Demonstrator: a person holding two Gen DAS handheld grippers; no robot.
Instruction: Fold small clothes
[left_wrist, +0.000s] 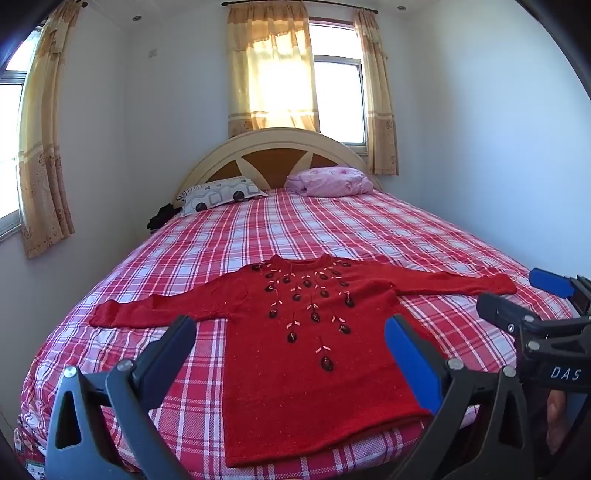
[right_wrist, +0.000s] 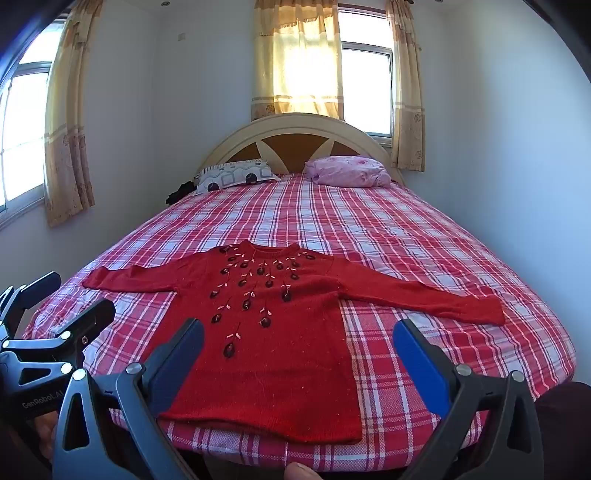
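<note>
A small red knit sweater (left_wrist: 310, 350) with dark bead and leaf decoration lies flat, front up, on the bed, both sleeves spread out sideways and the hem toward me. It also shows in the right wrist view (right_wrist: 273, 332). My left gripper (left_wrist: 290, 334) is open and empty, held above the hem end of the sweater. My right gripper (right_wrist: 297, 338) is open and empty, also held above the hem end. In the left wrist view the right gripper (left_wrist: 513, 295) appears at the right edge; in the right wrist view the left gripper (right_wrist: 70, 295) appears at the left edge.
The bed (left_wrist: 424, 236) has a red and white plaid sheet. A patterned pillow (left_wrist: 221, 192) and a pink pillow (left_wrist: 328, 181) lie by the headboard (left_wrist: 273, 155). A dark item (left_wrist: 162, 216) sits at the bed's far left edge. Walls stand close on both sides.
</note>
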